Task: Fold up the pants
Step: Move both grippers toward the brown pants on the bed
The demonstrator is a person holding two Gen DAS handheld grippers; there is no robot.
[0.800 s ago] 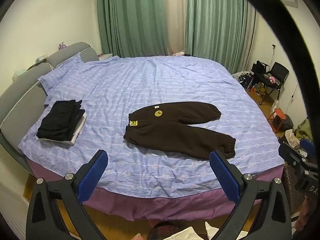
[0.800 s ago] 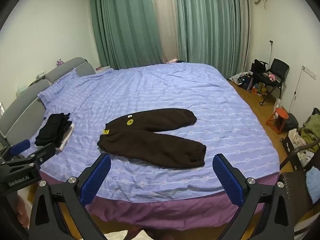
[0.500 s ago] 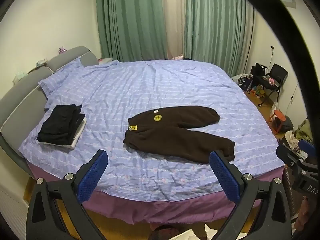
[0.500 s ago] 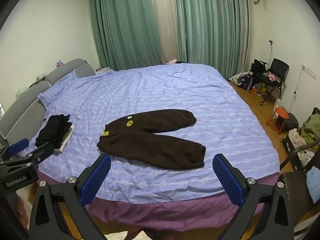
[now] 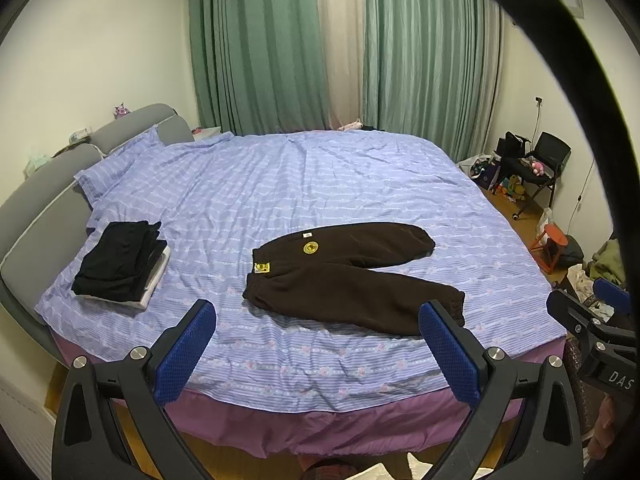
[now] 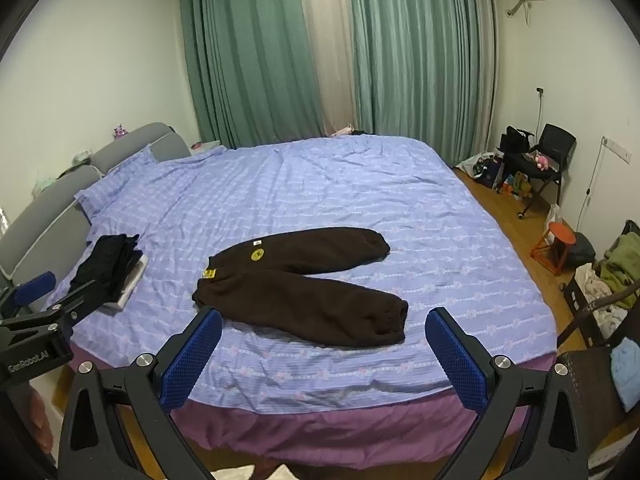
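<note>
Both grippers, left (image 5: pixel 318 344) and right (image 6: pixel 323 350), hang before the bed's (image 5: pixel 360 184) near edge with jaws wide apart and nothing in them. On the sheet the pants (image 5: pixel 352 272) lie flat, waistband to the left, legs spread apart to the right, so I think no fold is made yet. A folded stack (image 5: pixel 120 264) waits near the headboard, probably finished clothes.

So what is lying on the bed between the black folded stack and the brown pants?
Only bare striped sheet separates the black folded stack from the brown pants; both wrist views show it.
</note>
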